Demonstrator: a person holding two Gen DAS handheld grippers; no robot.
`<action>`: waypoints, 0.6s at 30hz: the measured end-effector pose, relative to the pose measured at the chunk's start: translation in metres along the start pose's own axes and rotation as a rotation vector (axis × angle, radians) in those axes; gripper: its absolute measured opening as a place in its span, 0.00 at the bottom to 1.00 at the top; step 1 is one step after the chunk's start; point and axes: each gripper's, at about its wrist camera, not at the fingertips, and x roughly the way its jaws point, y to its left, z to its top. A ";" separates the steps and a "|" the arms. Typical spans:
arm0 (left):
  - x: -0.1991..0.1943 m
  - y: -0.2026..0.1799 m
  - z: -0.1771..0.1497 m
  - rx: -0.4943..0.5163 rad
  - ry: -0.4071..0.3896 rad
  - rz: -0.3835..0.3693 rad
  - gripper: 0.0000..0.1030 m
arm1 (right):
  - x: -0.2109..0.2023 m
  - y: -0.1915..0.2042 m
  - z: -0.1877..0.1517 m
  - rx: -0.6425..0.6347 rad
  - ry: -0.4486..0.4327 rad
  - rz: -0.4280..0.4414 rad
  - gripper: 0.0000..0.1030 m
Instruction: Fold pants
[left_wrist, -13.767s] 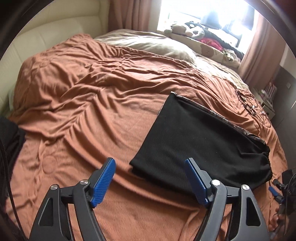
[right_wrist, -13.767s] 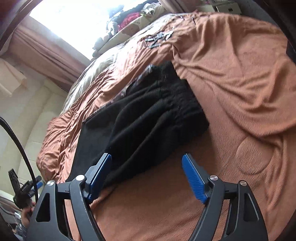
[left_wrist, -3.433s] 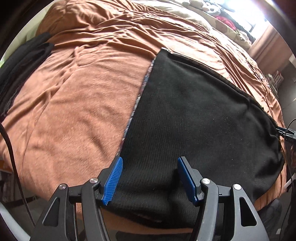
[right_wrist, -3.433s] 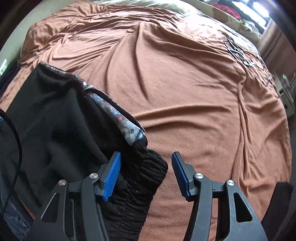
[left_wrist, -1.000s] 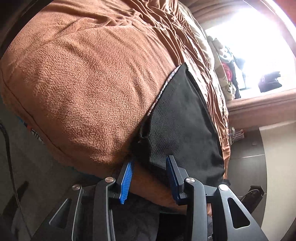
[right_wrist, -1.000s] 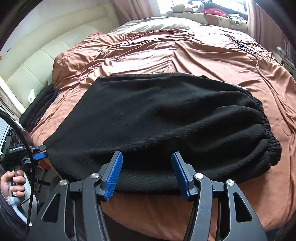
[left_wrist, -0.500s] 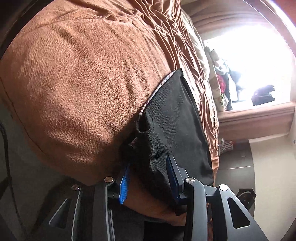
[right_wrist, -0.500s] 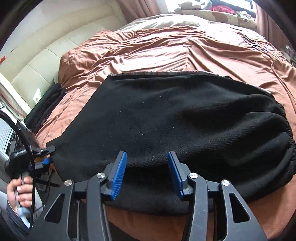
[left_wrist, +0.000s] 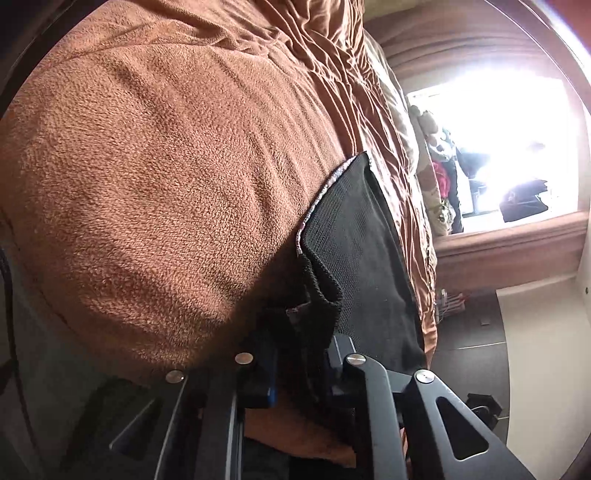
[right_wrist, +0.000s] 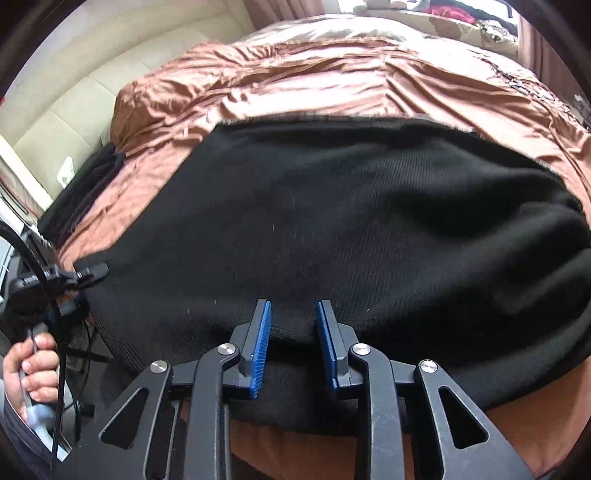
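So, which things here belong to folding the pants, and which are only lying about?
Belong to the job:
- black pants
- left tongs, closing on a pants corner
- right tongs, closing over the near pants edge
- brown blanket, the folding surface

Lying about:
- dark clothes by the headboard
- beige pillow

The pants (right_wrist: 351, 229) are seen as black, with a small speckled pattern along one edge at the middle of the left wrist picture. The blanket (left_wrist: 166, 166) is rusty brown. Blue pads (right_wrist: 260, 347) are seen on black grippers. A cream headboard (right_wrist: 92, 92) is shown upper left.
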 end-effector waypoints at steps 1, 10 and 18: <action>-0.003 0.001 -0.001 0.000 -0.003 -0.008 0.16 | 0.002 0.000 -0.002 0.000 0.011 -0.001 0.21; -0.015 0.002 -0.002 -0.002 -0.029 -0.032 0.10 | -0.010 0.006 -0.011 -0.042 0.047 0.019 0.16; -0.012 0.007 -0.003 -0.030 -0.029 -0.039 0.10 | -0.024 -0.002 0.013 0.001 -0.020 0.006 0.16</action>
